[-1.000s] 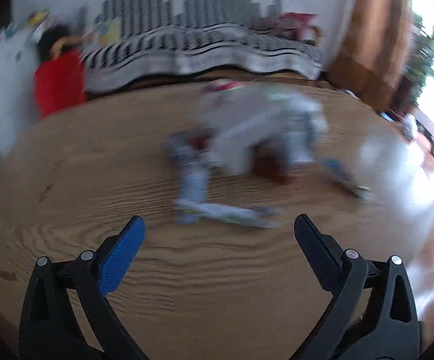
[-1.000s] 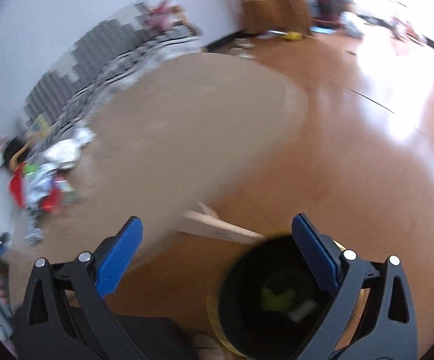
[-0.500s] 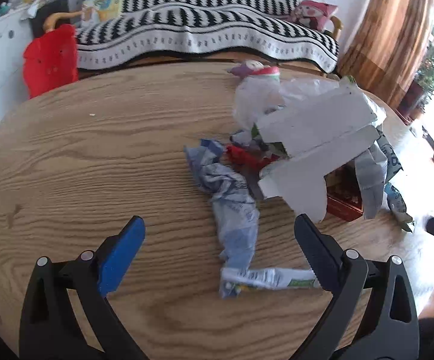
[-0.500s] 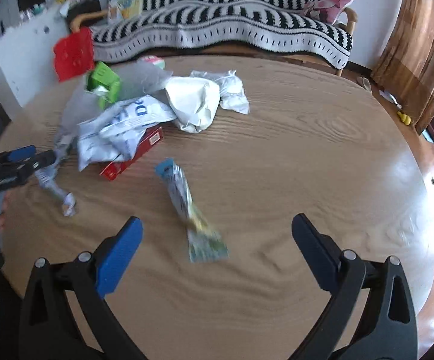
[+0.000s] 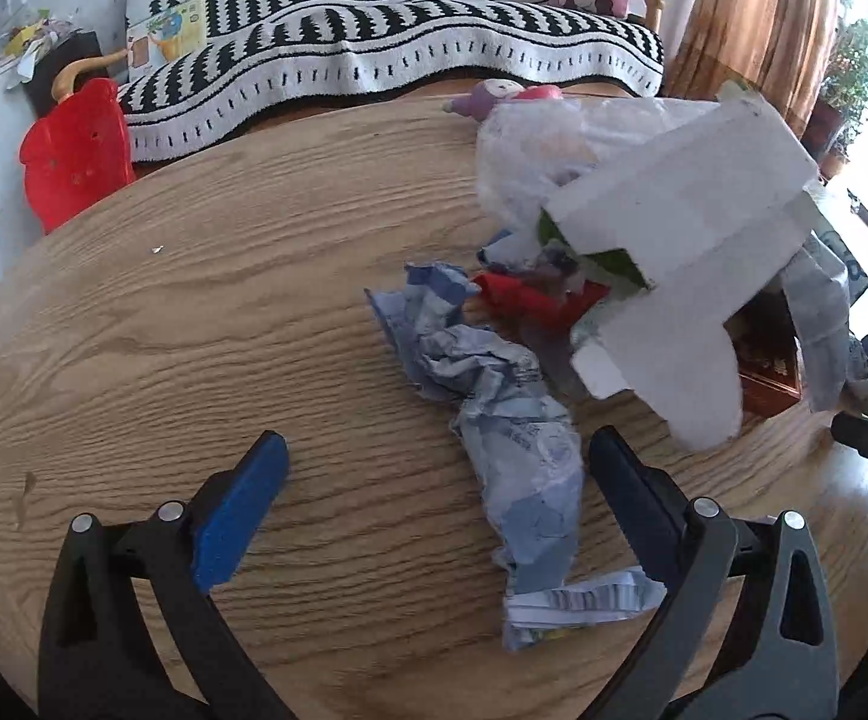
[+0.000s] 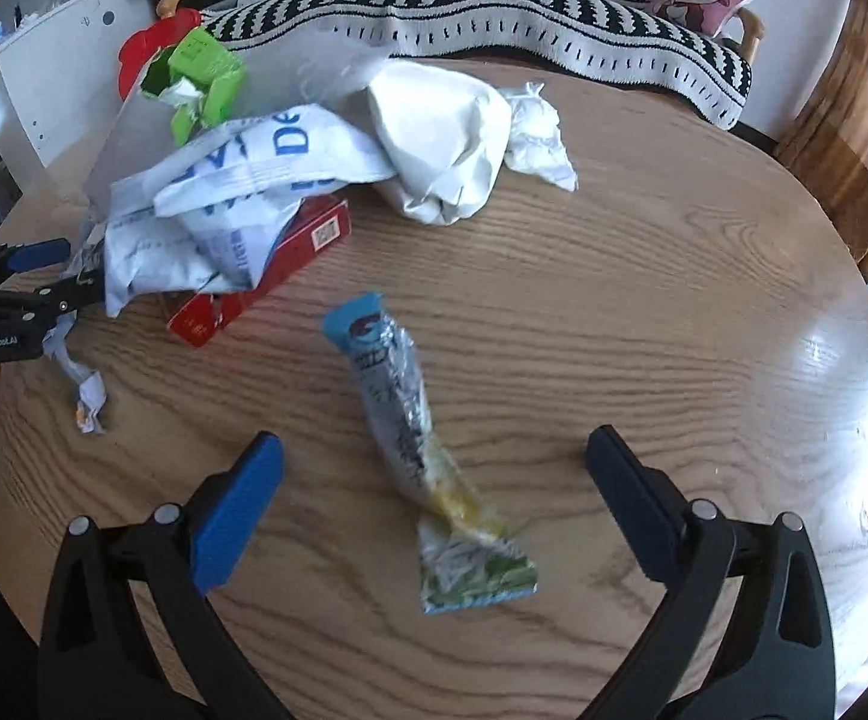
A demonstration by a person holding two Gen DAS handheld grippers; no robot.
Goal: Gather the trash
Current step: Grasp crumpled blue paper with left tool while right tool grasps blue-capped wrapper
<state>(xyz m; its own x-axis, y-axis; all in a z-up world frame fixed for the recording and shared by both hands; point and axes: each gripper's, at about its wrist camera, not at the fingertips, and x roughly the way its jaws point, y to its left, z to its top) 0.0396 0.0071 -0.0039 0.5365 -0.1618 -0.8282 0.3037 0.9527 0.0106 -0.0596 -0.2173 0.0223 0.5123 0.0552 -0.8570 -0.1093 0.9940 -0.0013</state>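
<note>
Striped sofa behind round wooden worktop [image 6: 644, 312]. Left tongs [image 5: 434, 468] spread wide, crumpled blue wrapper [image 5: 512, 438] lying between, probably lined up for pickup. Right tongs [image 6: 434, 468] equally wide over snack packet [image 6: 416, 438] near front edge; remaining pile mid-worktop.

1. The left wrist view looked forward, close over the counter [image 5: 134, 324].
2. The right wrist view faced likewise from the opposite side.
3. Both shared the red box [image 6: 266, 276] [image 5: 764, 360] and striped sofa [image 5: 374, 48] [image 6: 494, 6].

r gripper [image 6: 434, 468] open over snack wrapper [image 6: 416, 444] on table [image 6: 674, 300].
</note>
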